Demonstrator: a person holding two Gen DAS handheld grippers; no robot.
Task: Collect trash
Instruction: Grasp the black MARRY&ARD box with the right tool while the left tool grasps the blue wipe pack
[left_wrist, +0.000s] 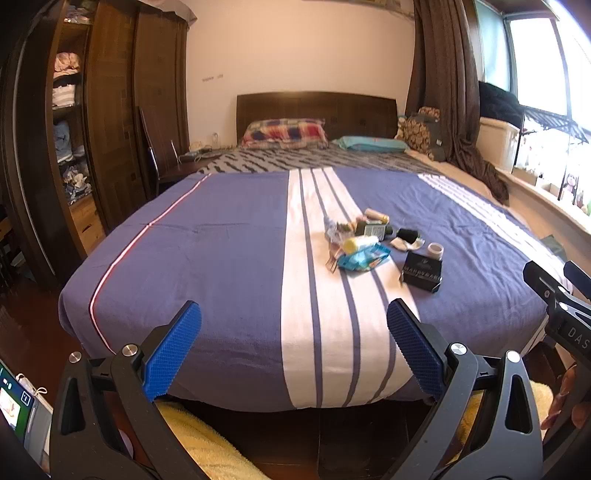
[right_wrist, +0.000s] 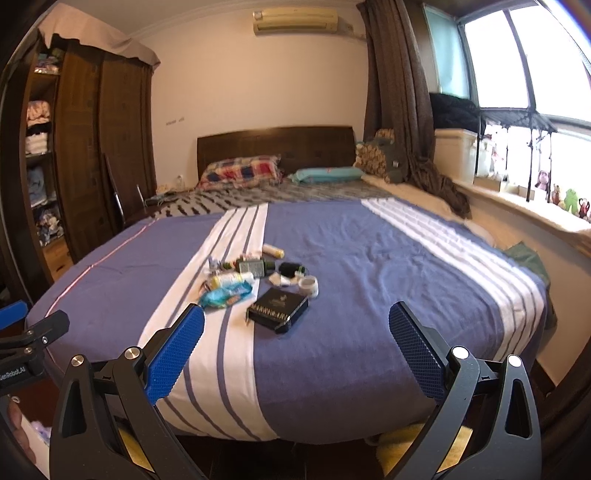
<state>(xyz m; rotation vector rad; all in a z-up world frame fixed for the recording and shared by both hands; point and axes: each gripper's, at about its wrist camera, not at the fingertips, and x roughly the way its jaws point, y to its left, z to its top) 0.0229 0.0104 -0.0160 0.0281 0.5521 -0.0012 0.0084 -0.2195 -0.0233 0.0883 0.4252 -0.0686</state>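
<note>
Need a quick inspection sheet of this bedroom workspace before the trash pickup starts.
Surface: bed under a blue blanket with white stripes, smooth.
Job's things: small pile near the middle, including a black box, a blue wrapper, a white bottle with a yellow cap and a tape roll.
Clutter: two pillows at the headboard.
Grippers: left gripper and right gripper both open, empty, short of the pile.
Cables: nothing seen.
Surroundings: wardrobe left, curtain and window right.

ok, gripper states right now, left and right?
Left gripper: jaws open, holding nothing, short of the bed.
Right gripper: jaws open, holding nothing.
</note>
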